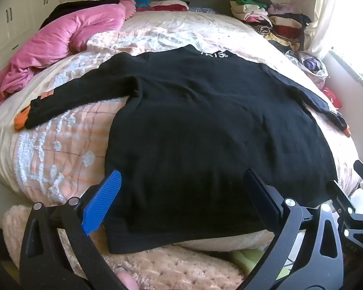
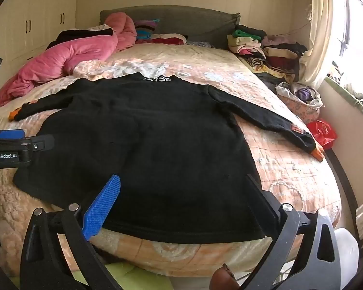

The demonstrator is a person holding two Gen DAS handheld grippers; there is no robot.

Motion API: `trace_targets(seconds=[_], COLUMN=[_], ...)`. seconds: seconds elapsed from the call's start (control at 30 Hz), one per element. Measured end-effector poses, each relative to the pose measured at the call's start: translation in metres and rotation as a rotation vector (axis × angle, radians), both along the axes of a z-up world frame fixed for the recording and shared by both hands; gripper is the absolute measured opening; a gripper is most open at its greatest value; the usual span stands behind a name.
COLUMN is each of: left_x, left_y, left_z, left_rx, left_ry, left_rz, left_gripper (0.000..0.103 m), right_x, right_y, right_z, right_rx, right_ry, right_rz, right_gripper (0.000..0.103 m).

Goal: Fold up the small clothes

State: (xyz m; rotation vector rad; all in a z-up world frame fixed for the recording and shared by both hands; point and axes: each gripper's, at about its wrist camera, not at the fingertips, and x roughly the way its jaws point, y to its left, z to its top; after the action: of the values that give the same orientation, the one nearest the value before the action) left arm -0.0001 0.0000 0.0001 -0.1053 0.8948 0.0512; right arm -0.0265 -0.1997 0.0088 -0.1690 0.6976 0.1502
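A black long-sleeved top (image 1: 205, 125) with orange cuffs lies spread flat on the bed, collar away from me, both sleeves stretched out; it also shows in the right wrist view (image 2: 145, 140). My left gripper (image 1: 181, 181) is open and empty, its fingers hovering over the hem near the top's left bottom corner. My right gripper (image 2: 184, 183) is open and empty over the hem near the right bottom corner. The left gripper's tip (image 2: 34, 142) shows at the left edge of the right wrist view.
A pink quilt (image 1: 67, 38) lies bunched at the far left of the peach bedspread (image 1: 67, 149). Stacks of folded clothes (image 1: 273, 21) sit at the far right by the headboard. A bag of clothes (image 2: 300, 101) and a red bag (image 2: 323, 133) lie beside the bed under the window.
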Motion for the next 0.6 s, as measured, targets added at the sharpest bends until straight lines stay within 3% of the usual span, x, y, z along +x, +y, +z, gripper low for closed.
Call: trace_targets(seconds=[0.6], left_x=[0.0006], left_y=[0.0014], left_z=[0.0043], left_rx=[0.003], left_ry=[-0.009], left_rz=[0.002], left_gripper=[0.095], right_x=[-0.001], right_y=[-0.0001], right_z=[0.0053], right_rx=[0.055], right_ry=[-0.001], right_rz=[0.007], right_gripper=[0.099])
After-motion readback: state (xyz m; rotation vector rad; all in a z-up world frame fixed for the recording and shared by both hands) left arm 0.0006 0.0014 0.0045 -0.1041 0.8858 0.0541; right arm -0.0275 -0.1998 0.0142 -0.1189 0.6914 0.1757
